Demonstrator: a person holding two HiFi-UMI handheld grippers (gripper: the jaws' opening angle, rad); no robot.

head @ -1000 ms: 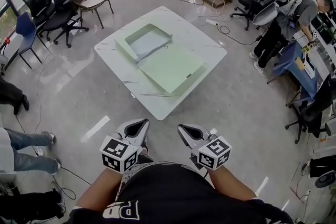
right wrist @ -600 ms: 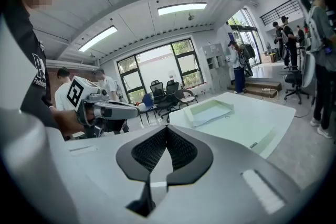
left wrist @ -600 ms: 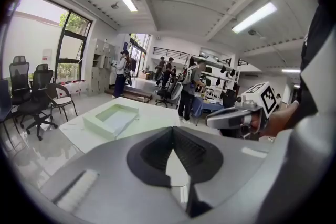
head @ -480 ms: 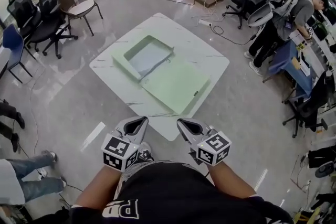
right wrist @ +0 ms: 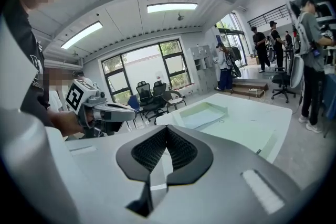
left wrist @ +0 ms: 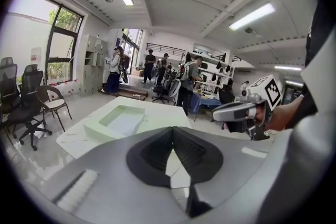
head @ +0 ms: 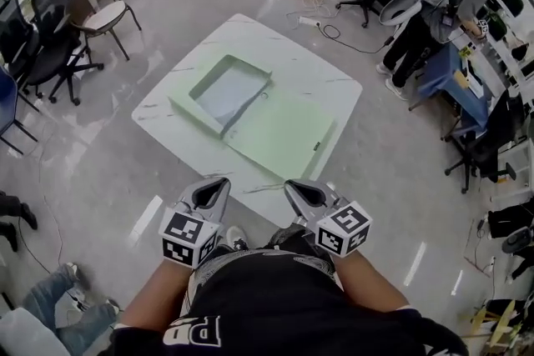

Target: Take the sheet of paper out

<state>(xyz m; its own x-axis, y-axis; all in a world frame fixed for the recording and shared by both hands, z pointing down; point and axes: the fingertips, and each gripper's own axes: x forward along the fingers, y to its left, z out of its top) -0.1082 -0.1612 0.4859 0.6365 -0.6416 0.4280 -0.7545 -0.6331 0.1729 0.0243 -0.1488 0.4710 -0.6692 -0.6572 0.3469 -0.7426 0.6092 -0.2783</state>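
The head view looks steeply down from above the person, off the near corner of the counter [head: 309, 71], which lies whole and well ahead. Each gripper view sits low and faces forward over that corner. The view on the left gripper [head: 211, 193] catches the right gripper [head: 302, 194] at its right side, and the other view the reverse. All three share the counter.

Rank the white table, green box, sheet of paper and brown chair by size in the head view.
1. white table
2. green box, lying open
3. sheet of paper and brown chair: about alike, so unranked
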